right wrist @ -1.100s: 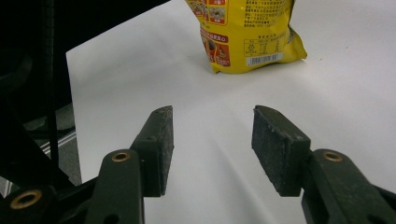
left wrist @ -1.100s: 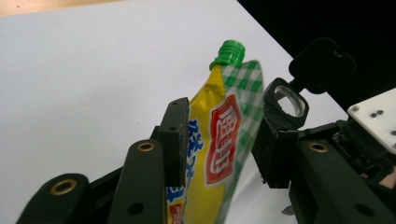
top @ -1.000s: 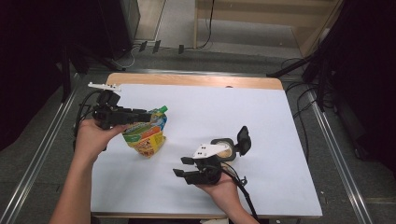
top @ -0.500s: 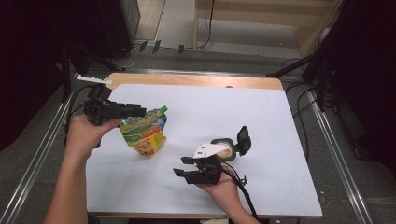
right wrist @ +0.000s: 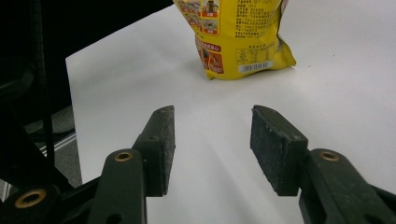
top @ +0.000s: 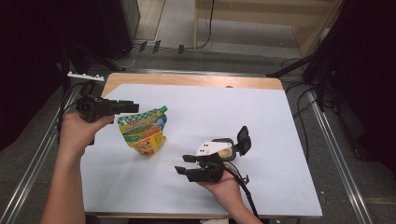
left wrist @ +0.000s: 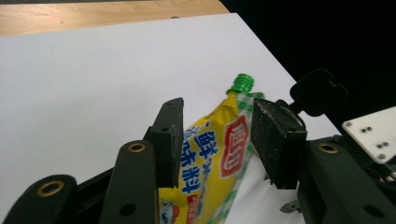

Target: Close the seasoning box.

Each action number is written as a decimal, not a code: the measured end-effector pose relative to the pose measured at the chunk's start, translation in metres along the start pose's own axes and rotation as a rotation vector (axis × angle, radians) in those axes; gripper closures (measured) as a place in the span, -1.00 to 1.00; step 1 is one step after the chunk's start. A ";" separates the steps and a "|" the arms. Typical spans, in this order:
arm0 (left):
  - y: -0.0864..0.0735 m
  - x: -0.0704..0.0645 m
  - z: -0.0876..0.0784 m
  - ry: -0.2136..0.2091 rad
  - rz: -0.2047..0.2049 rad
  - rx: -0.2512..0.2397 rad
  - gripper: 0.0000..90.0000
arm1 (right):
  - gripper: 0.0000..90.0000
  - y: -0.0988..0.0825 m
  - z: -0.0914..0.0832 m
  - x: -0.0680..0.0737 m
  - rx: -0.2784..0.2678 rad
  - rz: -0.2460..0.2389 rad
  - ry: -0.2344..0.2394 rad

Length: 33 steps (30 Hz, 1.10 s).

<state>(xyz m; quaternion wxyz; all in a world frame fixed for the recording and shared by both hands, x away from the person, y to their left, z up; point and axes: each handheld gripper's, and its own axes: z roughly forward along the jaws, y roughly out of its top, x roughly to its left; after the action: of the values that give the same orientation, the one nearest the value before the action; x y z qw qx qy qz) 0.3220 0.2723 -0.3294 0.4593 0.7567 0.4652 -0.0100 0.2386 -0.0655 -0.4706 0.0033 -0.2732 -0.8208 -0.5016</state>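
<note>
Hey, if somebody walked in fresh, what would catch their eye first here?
Likely the bright yellow pouch with its green cap, standing alone on the white table, left of centre. The left gripper is at its top, jaws just opening and off it, a gap at each pad. The right gripper rests near the front edge, open on nothing.

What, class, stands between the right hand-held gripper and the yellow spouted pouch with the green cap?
Nothing visible: bare white table sheet lies between the right hand-held gripper and the yellow pouch.
</note>
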 end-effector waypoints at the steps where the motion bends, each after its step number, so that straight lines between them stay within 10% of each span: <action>1: -0.002 0.004 0.001 0.009 -0.003 0.001 0.20 | 0.15 0.002 -0.002 0.001 0.001 0.001 -0.001; 33: -0.012 0.025 0.016 0.037 -0.013 0.026 0.08 | 0.53 0.040 -0.088 -0.028 -0.045 0.016 -0.079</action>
<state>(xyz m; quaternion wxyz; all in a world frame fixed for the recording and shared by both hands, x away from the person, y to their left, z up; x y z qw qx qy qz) 0.3341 0.2798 -0.3585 0.4407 0.7596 0.4784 -0.0052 0.2566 -0.1366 -0.4014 -0.0314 -0.2994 -0.8066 -0.5087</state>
